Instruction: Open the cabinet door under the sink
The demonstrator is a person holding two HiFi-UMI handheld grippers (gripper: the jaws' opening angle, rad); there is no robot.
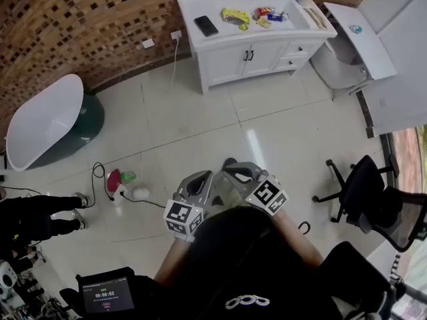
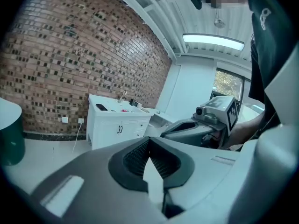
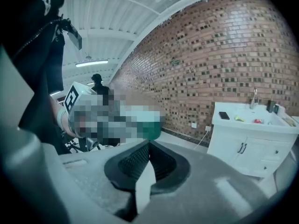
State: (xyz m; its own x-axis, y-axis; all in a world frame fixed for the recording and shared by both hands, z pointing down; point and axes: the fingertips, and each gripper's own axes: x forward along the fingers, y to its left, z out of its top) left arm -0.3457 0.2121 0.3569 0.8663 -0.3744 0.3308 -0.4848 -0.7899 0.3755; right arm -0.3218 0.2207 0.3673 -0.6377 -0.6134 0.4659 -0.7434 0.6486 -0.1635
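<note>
The cabinet door [image 1: 235, 60] under the sink is shut, at 12 o'clock across the tiled floor [image 1: 200, 119], well apart from both tools. Its dark handle [image 1: 246, 56] sits just beside the matching handle of the neighbouring door, and small drawers [image 1: 301, 47] lie at 3 o'clock of them. A hasty pinch could catch both handles or the wrong front. The desk [image 1: 200, 5] above carries a phone [image 1: 205, 25] and snack packets [image 1: 235, 17], which a hard yank might shake loose.

The left hand-held gripper [image 1: 201, 179] and the right hand-held gripper [image 1: 233, 168] are close to the person [image 1: 233, 265]. Each has its jaws pressed together on nothing, so they would have to part before meeting a handle. A cable [image 1: 143, 199] lies on the floor at 9 o'clock of them, a likely snag for feet on the way over.
</note>
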